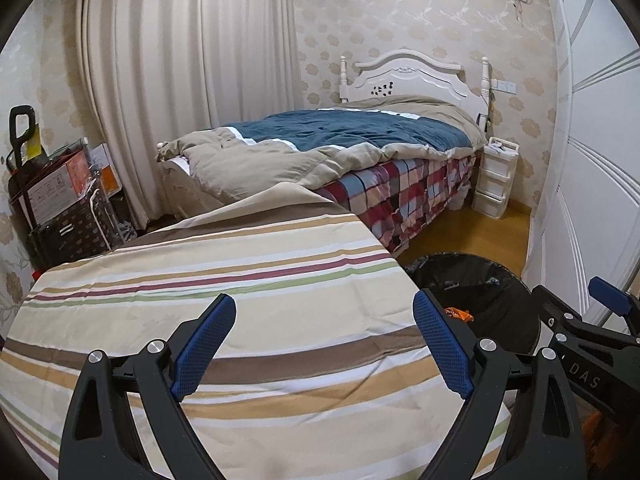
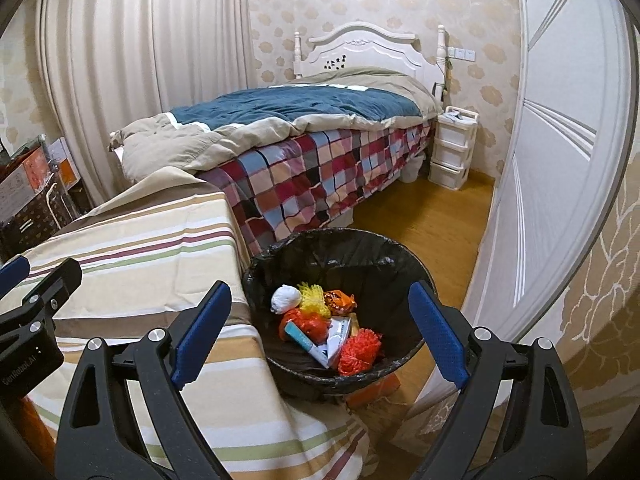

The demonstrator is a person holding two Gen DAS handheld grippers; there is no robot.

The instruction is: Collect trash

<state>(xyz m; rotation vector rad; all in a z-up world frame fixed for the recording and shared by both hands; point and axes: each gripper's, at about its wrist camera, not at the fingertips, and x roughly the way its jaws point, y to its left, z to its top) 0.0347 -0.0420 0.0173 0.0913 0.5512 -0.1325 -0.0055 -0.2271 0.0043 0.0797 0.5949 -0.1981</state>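
The right gripper (image 2: 320, 334) hangs with its blue-padded jaws spread wide and empty above a round bin lined with a black plastic bag (image 2: 400, 256), where red, orange, yellow and white crumpled trash (image 2: 324, 320) lies. The left gripper (image 1: 324, 346), equally wide and empty, hovers over the striped beige tablecloth (image 1: 240, 264) just beside the bin.

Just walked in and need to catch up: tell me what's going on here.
A person is collecting trash with handheld tongs. Both the left tongs and the right tongs are open and empty. The bin, lined with a black bag, sits beside the striped tablecloth and already holds a white wad, orange and yellow netting and wrappers. No trash shows on the cloth.
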